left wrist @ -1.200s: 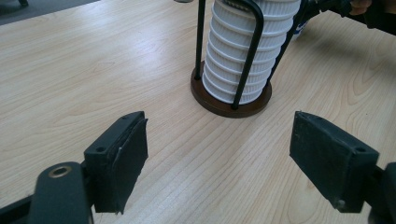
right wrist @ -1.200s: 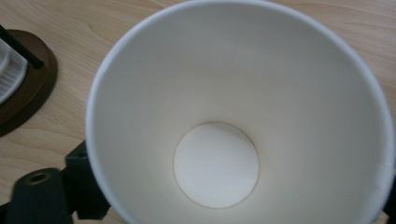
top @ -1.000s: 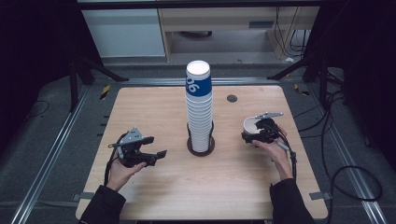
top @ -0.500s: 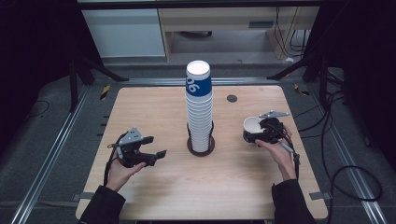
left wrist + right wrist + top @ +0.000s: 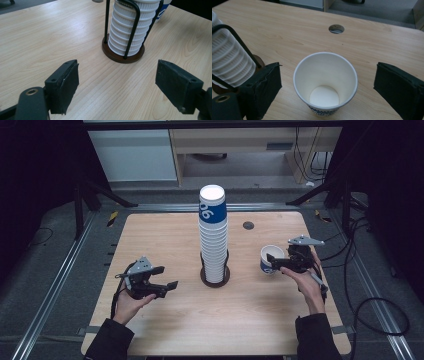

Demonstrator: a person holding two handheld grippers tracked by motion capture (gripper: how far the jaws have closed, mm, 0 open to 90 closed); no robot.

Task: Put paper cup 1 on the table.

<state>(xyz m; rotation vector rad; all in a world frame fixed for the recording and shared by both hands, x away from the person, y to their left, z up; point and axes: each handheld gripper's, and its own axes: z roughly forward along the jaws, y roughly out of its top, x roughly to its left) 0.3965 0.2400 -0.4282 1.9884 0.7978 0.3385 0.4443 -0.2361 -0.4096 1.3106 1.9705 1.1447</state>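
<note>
Straddling an upright paper cup with jaws spread and not touching it, the right hand-held gripper sits right of the cup stack, while the left hand-held gripper, likewise spread, hovers left of that stack over the bench.

Tall cup stack mid-table between the claws, bare wood all around

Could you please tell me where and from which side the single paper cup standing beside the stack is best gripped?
Probably across its upper wall just below the rim. The paper cup stands upright and open-mouthed, apart from the cup stack. The right tongs are open with one jaw on each side of it, so closing level from the person's side should catch the round wall evenly. Squeeze gently; thin paper may buckle.
</note>
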